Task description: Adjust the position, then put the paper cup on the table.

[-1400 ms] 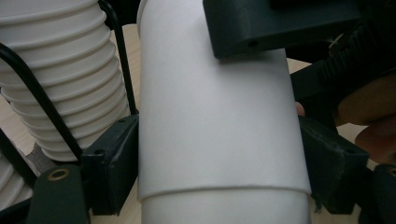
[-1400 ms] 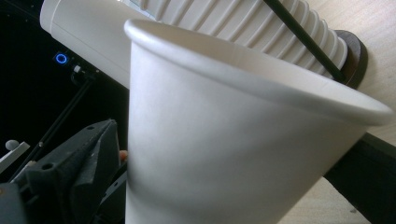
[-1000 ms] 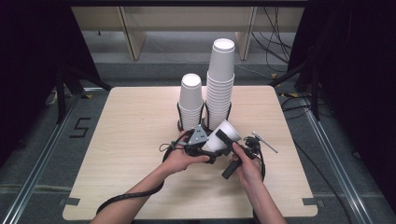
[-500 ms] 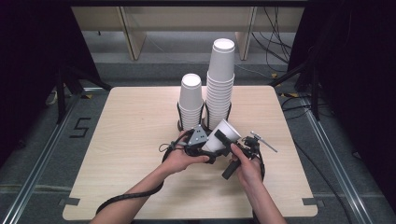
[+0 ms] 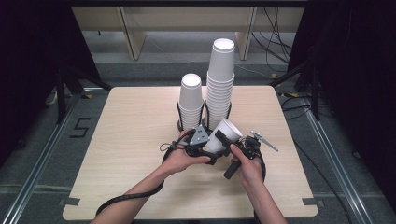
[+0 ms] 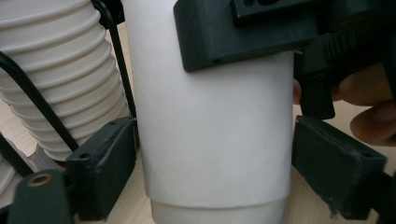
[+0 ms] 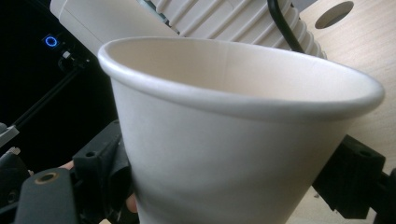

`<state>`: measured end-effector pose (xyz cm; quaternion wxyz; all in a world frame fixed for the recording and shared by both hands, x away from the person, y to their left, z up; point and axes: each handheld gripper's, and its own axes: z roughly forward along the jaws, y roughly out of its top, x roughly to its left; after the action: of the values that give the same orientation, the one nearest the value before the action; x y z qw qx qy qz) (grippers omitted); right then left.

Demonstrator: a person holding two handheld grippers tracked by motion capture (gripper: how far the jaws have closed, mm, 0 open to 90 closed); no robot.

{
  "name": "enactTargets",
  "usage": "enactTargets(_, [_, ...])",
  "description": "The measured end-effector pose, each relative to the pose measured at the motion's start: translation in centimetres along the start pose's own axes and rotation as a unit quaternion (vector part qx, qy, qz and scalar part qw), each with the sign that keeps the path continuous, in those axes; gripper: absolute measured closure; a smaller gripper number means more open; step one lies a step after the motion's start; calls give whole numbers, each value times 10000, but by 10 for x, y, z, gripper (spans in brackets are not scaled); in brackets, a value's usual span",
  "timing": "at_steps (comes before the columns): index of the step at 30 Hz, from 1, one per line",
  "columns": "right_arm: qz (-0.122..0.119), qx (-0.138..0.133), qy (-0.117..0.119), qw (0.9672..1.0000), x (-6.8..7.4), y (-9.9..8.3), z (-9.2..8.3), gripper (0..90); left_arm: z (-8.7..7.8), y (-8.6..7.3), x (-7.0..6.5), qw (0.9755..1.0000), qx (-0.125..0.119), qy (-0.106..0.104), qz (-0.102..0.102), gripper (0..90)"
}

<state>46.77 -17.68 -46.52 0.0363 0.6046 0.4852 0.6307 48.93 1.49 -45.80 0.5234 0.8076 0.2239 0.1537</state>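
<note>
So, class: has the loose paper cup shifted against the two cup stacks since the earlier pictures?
No. The loose cup sits in the same spot before the tall stack, held between both hands.

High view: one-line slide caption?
Two hand-held grippers pass a white paper cup between them over a wooden table, in front of two stacks of paper cups in wire holders.

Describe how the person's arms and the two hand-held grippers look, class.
Both forearms are bare, no sleeves in view. The left hand-held gripper is black with a grey three-cornered plate on top and a black ribbed cable trailing off the table edge. The right hand-held gripper is black, with blocky square-edged jaws.
</note>
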Motion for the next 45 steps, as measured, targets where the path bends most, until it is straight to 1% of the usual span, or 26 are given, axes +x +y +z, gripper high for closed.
enactTargets(6, [-111, -61, -36, 9999, 0, 3, -1, 173, -4, -1, -1, 9998, 107, 32, 141, 47])
enactTargets(7, [-365, -86, -139, 9992, -2, 4, -2, 174, -8, -2, -1, 9998, 125, 29, 144, 47])
enactTargets(10, [-264, -114, -104, 9995, 0, 5, -3, 174, -13, -4, 0, 9998, 163, -3, 133, 49])
enactTargets(12, [-560, -186, -103, 9982, 0, 7, -4, 175, -24, -8, 4, 9997, 180, 39, 159, 51])
enactTargets(13, [-560, -186, -103, 9982, 0, 7, -4, 175, -24, -8, 4, 9997, 180, 39, 159, 51])
enactTargets(14, [-708, -226, -111, 9972, 2, 8, -5, 175, -29, -8, 15, 9981, 165, -218, 551, 53])
enactTargets(15, [-708, -226, -111, 9972, 2, 8, -5, 175, -29, -8, 15, 9981, 165, -218, 551, 54])
enactTargets(16, [-867, -255, -157, 9958, 3, 8, -6, 175, -39, -11, 11, 9999, 125, 47, -56, 54])
enactTargets(19, [-1058, -261, -158, 9939, 4, 9, -7, 175, -45, -11, 15, 9998, 64, 55, -155, 56])
enactTargets(22, [-1550, -274, -243, 9872, 7, 9, -8, 175, -53, -10, 22, 9988, -52, -25, -495, 59])
enactTargets(25, [-1647, -278, -252, 9856, 12, 8, -8, 175, -57, -8, 24, 9987, -83, -25, -499, 62])
enactTargets(26, [-1987, -301, -329, 9790, 12, 7, -8, 175, -60, -7, 24, 9986, -104, -29, -525, 62])
enactTargets(29, [-2195, -349, -324, 9745, 13, 5, -9, 175, -64, -7, 24, 9987, -101, -28, -504, 63])
enactTargets(30, [-2380, -378, -364, 9699, 14, 4, -10, 175, -67, -8, 23, 9984, -122, -27, -550, 62])
enactTargets(32, [-2468, -287, -423, 9677, 15, 3, -11, 175, -68, -8, 23, 9983, -131, -37, -560, 62])
enactTargets(33, [-2690, -321, -422, 9617, 16, 2, -12, 175, -71, -9, 24, 9982, -148, -51, -584, 63])
enactTargets(34, [-2690, -321, -422, 9617, 16, 2, -12, 175, -71, -9, 24, 9982, -148, -51, -584, 63])
enactTargets(35, [-2832, -334, -414, 9576, 17, 1, -11, 175, -74, -10, 24, 9980, -145, -32, -622, 63])
enactTargets(36, [-3075, -299, -434, 9501, 18, 0, -11, 175, -77, -10, 25, 9975, -167, -21, -684, 64])
enactTargets(38, [-3225, -304, -538, 9446, 21, -3, -11, 175, -81, -11, 27, 9965, -186, -39, -809, 66])
enactTargets(40, [-3355, -283, -472, 9404, 22, -5, -9, 174, -83, -11, 28, 9961, -211, -47, -860, 66])
enactTargets(41, [-3544, -300, -490, 9333, 22, -5, -8, 174, -87, -10, 30, 9957, -231, -15, -899, 67])
enactTargets(42, [-3482, -254, -471, 9359, 24, -7, -7, 175, -89, -10, 31, 9956, -241, 2, -903, 67])
enactTargets(43, [-3482, -254, -471, 9359, 24, -7, -7, 175, -89, -10, 31, 9956, -241, 2, -903, 68])
enactTargets(44, [-3626, -277, -506, 9302, 24, -7, -6, 175, -92, -9, 32, 9953, -260, 35, -927, 68])
enactTargets(45, [-3656, -268, -489, 9291, 27, -11, -4, 174, -95, -8, 32, 9950, -290, 52, -951, 68])
